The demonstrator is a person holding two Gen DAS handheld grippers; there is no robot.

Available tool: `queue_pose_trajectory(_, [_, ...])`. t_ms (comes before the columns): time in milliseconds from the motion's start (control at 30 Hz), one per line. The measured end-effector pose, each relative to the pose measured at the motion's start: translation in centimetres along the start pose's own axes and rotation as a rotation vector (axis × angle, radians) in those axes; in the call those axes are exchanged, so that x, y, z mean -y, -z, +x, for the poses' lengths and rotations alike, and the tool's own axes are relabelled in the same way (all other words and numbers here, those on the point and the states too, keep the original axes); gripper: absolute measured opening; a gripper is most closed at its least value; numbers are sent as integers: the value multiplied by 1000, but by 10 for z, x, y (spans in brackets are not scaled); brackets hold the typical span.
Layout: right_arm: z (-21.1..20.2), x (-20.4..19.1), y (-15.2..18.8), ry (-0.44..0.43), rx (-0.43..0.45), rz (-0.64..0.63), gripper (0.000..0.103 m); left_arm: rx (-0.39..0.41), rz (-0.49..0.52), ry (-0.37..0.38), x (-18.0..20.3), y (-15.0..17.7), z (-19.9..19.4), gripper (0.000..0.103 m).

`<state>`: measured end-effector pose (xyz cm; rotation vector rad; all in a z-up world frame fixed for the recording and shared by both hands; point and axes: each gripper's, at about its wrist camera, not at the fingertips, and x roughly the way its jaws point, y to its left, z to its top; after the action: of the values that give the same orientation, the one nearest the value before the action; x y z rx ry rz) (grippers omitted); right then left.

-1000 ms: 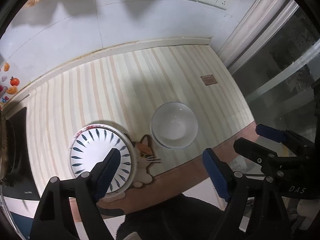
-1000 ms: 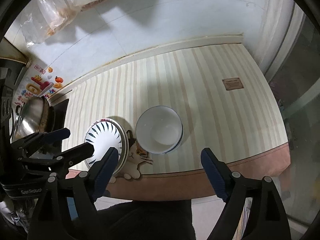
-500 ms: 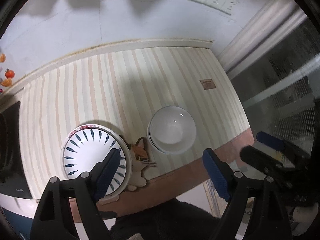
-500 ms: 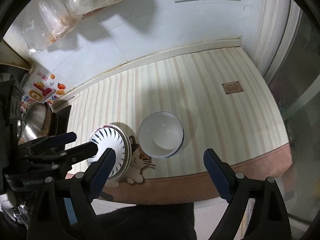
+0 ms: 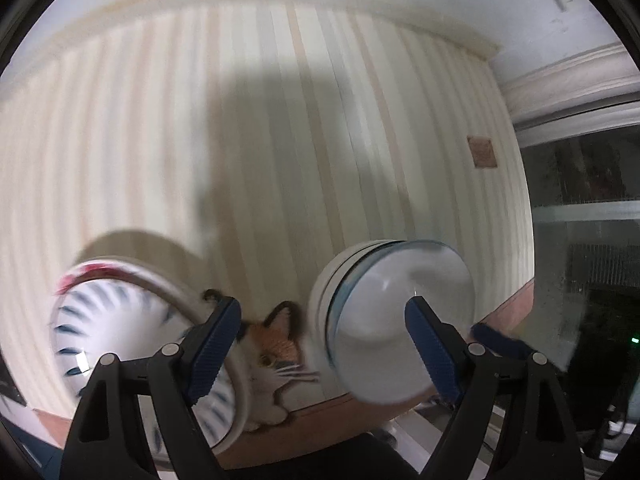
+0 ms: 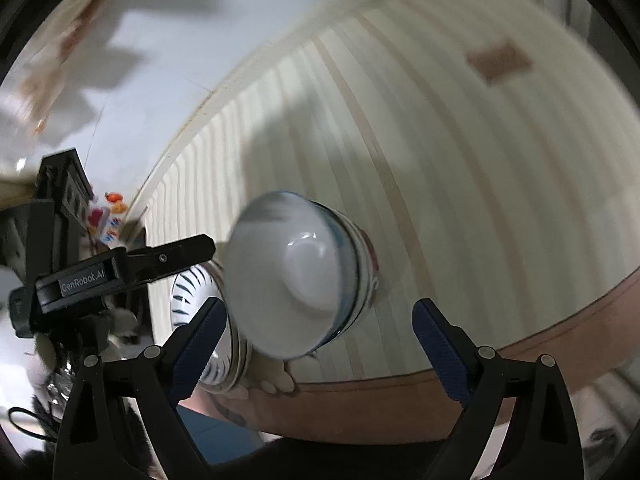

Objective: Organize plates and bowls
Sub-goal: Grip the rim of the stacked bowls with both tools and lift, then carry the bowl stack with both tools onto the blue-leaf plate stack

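Both views motion-blurred. Left wrist view: left gripper [image 5: 322,342] low centre of frame, jaws wide apart, nothing clamped; its blue pads [image 5: 214,344] frame the cat-shaped mat [image 5: 276,344] lying between the dishes. White bowl [image 5: 394,320] sits lower right of centre, stacked on at least one more bowl, exact count unclear from blur. Right pad overlaps the bowl's rim in the picture; contact cannot be told. Stack of plates [image 5: 120,320] with blue leaf pattern at lower left, the top one white; red-patterned edge shows on a plate beneath. Everything rests on a striped tablecloth [image 5: 280,140] with a brown border along the near edge. Small brown label [image 5: 482,152] on the cloth, upper right.

Right wrist view: right gripper [image 6: 318,346] bottom centre, jaws opening, released, nothing pressed. The bowl [image 6: 296,276] stands centre frame, above and between the pads, not touched. Plates [image 6: 200,300] just left of the bowl, partly behind the left pad. The left gripper [image 6: 120,268] comes in from mid-left, above the plates. Tablecloth [image 6: 460,180] fills the right half.
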<state>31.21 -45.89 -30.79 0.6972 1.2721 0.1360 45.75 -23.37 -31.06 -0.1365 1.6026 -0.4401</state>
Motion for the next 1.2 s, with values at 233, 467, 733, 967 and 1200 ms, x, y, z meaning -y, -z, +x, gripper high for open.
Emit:
queue_pose_trajectory(233, [51, 32, -10, -146, -45, 43, 96, -99, -4, 78, 5, -11, 41, 70])
queue_pose_trajectory(467, [84, 35, -20, -178, -103, 38, 74, -100, 20, 76, 7, -7, 54, 48])
queue_pose_trajectory(733, [101, 34, -28, -133, -118, 23, 50, -65, -2, 72, -3, 2, 46, 42])
queue_pose_trajectory(967, [106, 28, -37, -137, -139, 21, 50, -58, -21, 52, -9, 9, 40, 42])
queue_pose_trajectory(1200, [98, 11, -38, -151, -145, 11, 50, -39, -33, 55, -15, 18, 16, 42])
